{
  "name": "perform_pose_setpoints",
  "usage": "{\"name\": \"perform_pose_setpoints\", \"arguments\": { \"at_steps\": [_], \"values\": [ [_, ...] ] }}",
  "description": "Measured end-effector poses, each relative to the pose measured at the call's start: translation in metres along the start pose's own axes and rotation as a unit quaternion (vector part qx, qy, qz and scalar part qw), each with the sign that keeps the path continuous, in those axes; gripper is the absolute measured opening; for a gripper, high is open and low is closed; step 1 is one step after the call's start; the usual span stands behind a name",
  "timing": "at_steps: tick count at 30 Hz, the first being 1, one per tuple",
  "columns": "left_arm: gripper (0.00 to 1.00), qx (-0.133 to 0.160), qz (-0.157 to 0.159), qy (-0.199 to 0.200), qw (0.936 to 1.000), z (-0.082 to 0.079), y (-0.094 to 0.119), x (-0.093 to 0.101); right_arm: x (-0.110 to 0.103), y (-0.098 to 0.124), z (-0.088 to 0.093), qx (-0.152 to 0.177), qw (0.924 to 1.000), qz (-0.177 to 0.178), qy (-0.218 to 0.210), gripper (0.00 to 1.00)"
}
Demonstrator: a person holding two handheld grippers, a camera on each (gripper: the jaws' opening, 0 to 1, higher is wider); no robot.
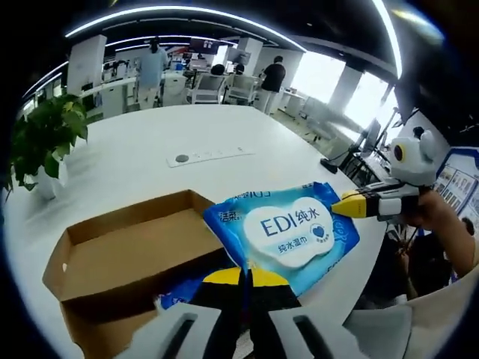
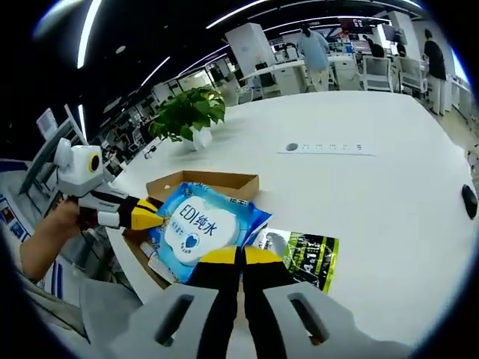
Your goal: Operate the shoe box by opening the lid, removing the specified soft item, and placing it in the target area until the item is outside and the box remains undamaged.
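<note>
A blue and white wet wipes pack [image 1: 288, 232] hangs over the right end of an open brown cardboard shoe box [image 1: 120, 250], held at two sides. My left gripper [image 1: 244, 275] is shut on its near edge, yellow tips together. The right gripper [image 1: 350, 204] comes in from the right and pinches the pack's far corner. In the right gripper view the same pack [image 2: 198, 228] lies above the box [image 2: 224, 182]; my right gripper [image 2: 239, 258] is shut on its edge, and the left gripper [image 2: 150, 215] clamps it from the left. Another blue packet [image 1: 179, 293] shows in the box below.
The box sits on a large white round table [image 1: 150, 153]. A green and black packet [image 2: 303, 258] lies beside the box. A white power strip [image 1: 209, 156], a potted plant [image 1: 45, 138] and a dark object [image 2: 468, 200] are on the table. People stand at desks behind.
</note>
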State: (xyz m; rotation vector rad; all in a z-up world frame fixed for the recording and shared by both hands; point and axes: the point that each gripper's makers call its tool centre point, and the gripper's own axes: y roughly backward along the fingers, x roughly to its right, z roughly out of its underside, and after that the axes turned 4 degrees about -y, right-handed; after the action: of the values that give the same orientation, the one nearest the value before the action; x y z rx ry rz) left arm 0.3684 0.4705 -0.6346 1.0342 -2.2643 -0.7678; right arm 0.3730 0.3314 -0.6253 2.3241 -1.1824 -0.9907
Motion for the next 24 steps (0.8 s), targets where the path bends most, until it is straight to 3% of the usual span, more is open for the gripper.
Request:
{"name": "perform_pose_setpoints", "arguments": {
  "at_steps": [13,24],
  "values": [
    [0.00,-0.004,0.016,-0.016,0.9997,-0.005,-0.031,0.029,0.039,0.015,0.001,0.004,0.9997,0.022,-0.007,0.00],
    [0.00,-0.010,0.020,-0.023,0.9995,-0.005,-0.052,0.043,0.068,0.012,0.004,-0.005,0.9994,0.032,-0.013,0.00]
  ]
}}
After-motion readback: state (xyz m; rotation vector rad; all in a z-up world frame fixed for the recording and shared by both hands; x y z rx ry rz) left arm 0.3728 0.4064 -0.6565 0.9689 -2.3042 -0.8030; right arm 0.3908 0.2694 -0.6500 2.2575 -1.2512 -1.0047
